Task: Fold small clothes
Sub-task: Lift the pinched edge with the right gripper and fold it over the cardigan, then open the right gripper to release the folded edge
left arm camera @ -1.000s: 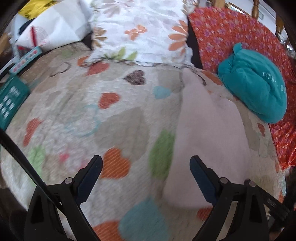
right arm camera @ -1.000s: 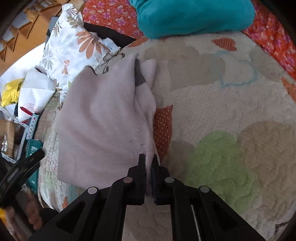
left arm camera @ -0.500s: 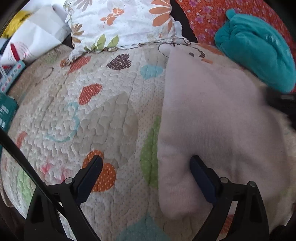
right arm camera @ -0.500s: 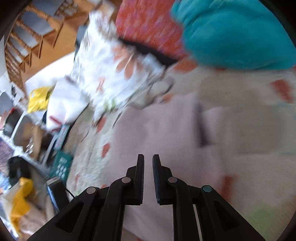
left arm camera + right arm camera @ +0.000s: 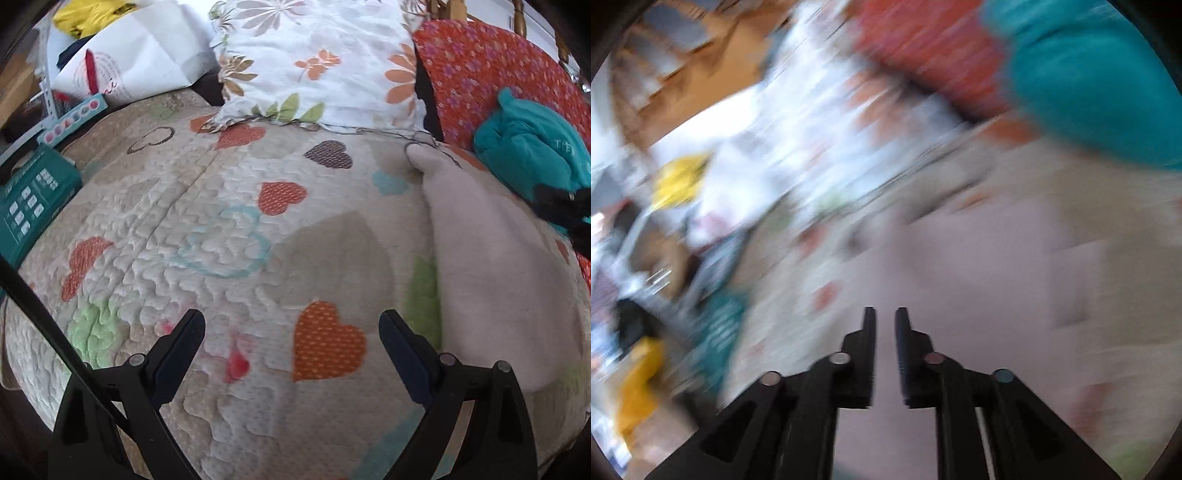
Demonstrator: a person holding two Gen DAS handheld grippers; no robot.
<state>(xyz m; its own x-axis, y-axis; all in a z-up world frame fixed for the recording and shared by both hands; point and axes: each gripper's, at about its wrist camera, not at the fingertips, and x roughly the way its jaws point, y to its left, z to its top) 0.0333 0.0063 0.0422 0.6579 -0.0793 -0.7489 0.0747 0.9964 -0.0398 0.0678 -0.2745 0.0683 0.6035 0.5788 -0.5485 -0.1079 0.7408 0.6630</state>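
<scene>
The left gripper (image 5: pixel 291 332) hovered with its jaws spread wide and nothing between them above the heart-patterned quilt (image 5: pixel 236 236), while the right gripper (image 5: pixel 885 321), seen through heavy motion blur, had its jaws parted by a narrow gap and gripped nothing. The pale pink garment (image 5: pixel 491 273) lay flat on the quilt just right of the left gripper, a smooth, soft, folded strip. Its long axis ran from the quilt's near edge toward the floral pillow (image 5: pixel 321 62), a narrow tip pointing there, beside the teal bundle (image 5: pixel 532 147).
</scene>
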